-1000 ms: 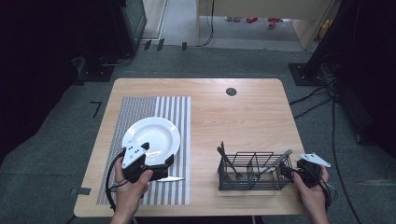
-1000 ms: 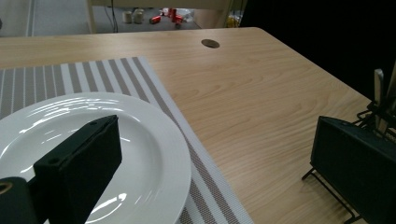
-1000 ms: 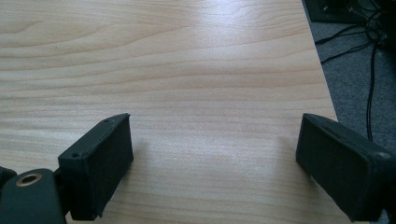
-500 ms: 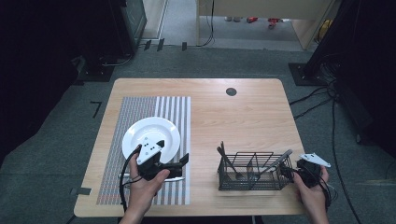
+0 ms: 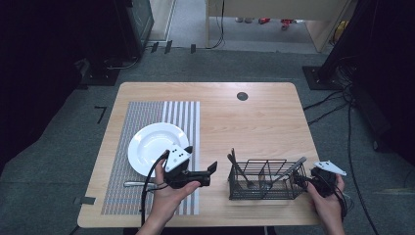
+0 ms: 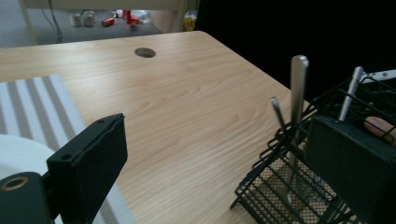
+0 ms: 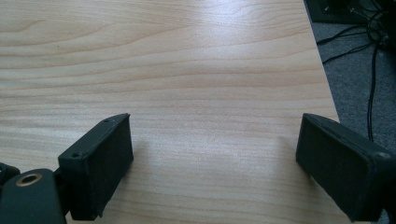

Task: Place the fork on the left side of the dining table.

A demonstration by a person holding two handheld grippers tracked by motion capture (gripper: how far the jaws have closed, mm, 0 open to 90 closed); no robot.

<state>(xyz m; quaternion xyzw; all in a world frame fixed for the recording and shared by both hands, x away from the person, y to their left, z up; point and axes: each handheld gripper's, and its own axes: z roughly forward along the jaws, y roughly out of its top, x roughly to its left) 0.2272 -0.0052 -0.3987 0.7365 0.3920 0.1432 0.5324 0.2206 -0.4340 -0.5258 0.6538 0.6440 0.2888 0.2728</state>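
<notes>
A white plate (image 5: 155,145) rests on a striped placemat (image 5: 147,117) at the table's left. A table knife (image 5: 138,184) lies on the mat just below the plate, partly under the person's left hand. My left gripper (image 5: 211,172) is open, holds nothing and points right at a black wire cutlery basket (image 5: 266,179). In the left gripper view, the left gripper (image 6: 219,158) frames the basket (image 6: 275,186), where several metal handles (image 6: 299,88) stand up. My right gripper (image 5: 320,175) stays beside the basket's right end. The right gripper (image 7: 212,163) is open over bare wood.
The wooden table (image 5: 254,122) has a round cable hole (image 5: 242,96) near its far edge. Its right edge (image 7: 322,84) lies close to my right gripper, with cables on the floor (image 7: 369,56) beyond. Dark furniture stands around the table.
My left gripper has risen from the knife on the mat and moved right, turning its jaws toward the basket. The knife stays on the mat. The right gripper has not moved.
</notes>
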